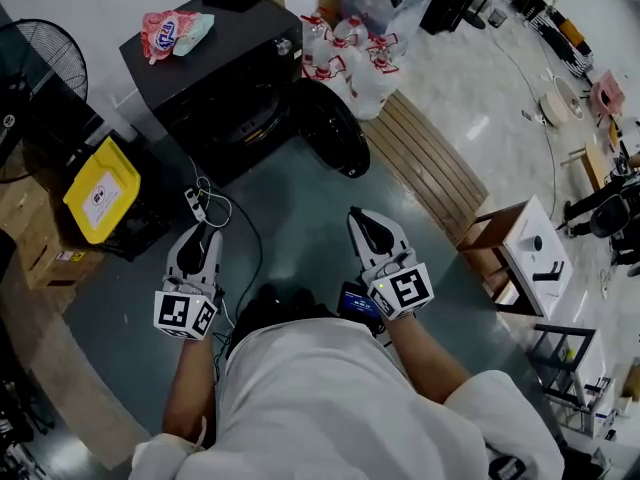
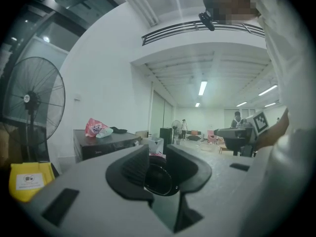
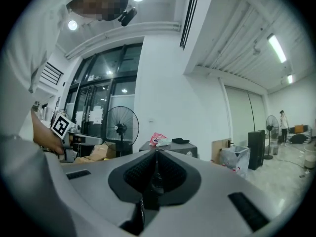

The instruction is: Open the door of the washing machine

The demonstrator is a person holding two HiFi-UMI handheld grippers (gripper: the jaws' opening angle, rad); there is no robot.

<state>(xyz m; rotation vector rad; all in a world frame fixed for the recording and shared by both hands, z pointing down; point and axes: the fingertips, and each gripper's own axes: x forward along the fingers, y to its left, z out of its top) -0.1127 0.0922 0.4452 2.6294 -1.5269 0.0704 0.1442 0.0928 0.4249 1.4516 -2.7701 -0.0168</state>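
The black washing machine stands on the floor ahead of me, with a pink bag on its lid. Its round dark door stands swung out to the right of the front. My left gripper hangs level well short of the machine, its jaws a little apart with nothing between them; the door shows through the gap in the left gripper. My right gripper is also short of the door, and its jaws meet at the tips with nothing in them. The machine shows just beyond them.
A yellow container and a standing fan are left of the machine. A power strip with its cable lies on the floor by my left gripper. Bagged bottles, a slatted wooden bench and a small wooden table are at the right.
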